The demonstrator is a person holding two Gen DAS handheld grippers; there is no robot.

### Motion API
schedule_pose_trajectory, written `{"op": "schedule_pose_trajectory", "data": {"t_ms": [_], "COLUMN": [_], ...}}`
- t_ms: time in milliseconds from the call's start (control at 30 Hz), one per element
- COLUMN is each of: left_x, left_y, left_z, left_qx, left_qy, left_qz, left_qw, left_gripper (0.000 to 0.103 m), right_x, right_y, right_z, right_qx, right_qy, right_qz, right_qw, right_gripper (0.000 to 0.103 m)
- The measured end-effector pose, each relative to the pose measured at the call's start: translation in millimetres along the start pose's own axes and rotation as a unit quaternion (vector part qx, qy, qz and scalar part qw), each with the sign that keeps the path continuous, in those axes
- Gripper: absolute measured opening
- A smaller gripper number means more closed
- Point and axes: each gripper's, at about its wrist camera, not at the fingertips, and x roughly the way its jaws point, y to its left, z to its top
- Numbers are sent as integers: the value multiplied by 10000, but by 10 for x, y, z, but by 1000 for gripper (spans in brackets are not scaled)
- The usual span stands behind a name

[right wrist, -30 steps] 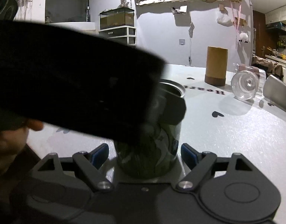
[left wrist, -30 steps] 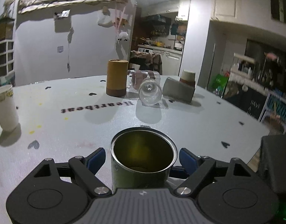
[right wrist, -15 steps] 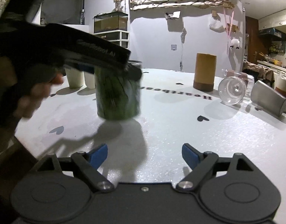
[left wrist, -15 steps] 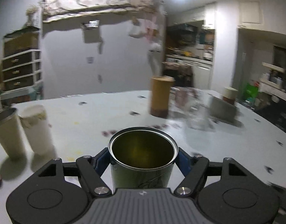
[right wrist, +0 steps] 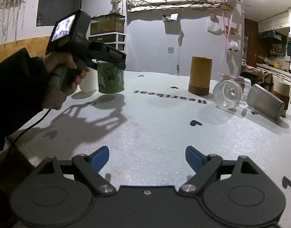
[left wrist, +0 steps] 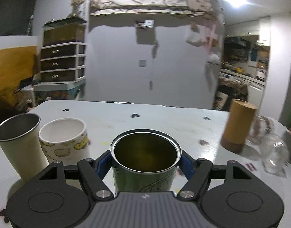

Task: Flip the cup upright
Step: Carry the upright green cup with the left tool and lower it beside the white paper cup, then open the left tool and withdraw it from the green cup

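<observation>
My left gripper [left wrist: 145, 161] is shut on a green cup [left wrist: 145, 163] with a cartoon print, held upright with its mouth up. In the right wrist view the same green cup [right wrist: 111, 80] hangs just above the white table [right wrist: 155, 133] at the far left, under the left gripper [right wrist: 107, 60]. My right gripper [right wrist: 147, 156] is open and empty, low over the table's near side. A clear glass cup [right wrist: 230, 93] and a steel cup [right wrist: 265, 101] lie on their sides at the right.
A steel tumbler [left wrist: 18, 144] and a white printed paper cup [left wrist: 64, 140] stand upright just left of the green cup. A brown cylinder [right wrist: 200, 76] stands upright mid-table. A paper cup [right wrist: 283, 89] stands behind the steel cup.
My left gripper has carried the green cup away to the far left, beside the two upright cups. My right gripper has stayed open and now sits apart from the cup.
</observation>
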Motion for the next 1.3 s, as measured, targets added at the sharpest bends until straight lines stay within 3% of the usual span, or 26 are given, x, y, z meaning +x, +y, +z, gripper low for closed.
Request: {"op": "schedule_pose_trajectory", "data": {"t_ms": [367, 600, 667, 700, 1033, 1300], "left_x": [252, 260, 247, 231, -187, -906], "left_y": [108, 158, 176, 182, 147, 108], "left_z": [-10, -24, -27, -31, -123, -200], "left_qx": [1, -6, -80, -107, -150, -79], "left_qy": [-114, -166, -141, -123, -69, -270], "left_qz": [356, 265, 198, 187, 36, -272], "left_qw": [9993, 9995, 9997, 9997, 9999, 9992], "left_gripper": [74, 75, 79, 88, 96, 97], "right_x": [2, 11, 4, -1, -83, -191], "right_y": [-8, -6, -4, -6, -39, -35], "right_z": [-10, -3, 5, 12, 183, 405], "right_qx": [-3, -9, -19, -15, 7, -42], "right_qy": [51, 41, 21, 6, -303, -700], "right_qz": [10, 27, 45, 50, 19, 35], "right_qw": [10000, 10000, 10000, 10000, 9995, 9975], "right_gripper": [88, 88, 88, 88, 89, 95]}}
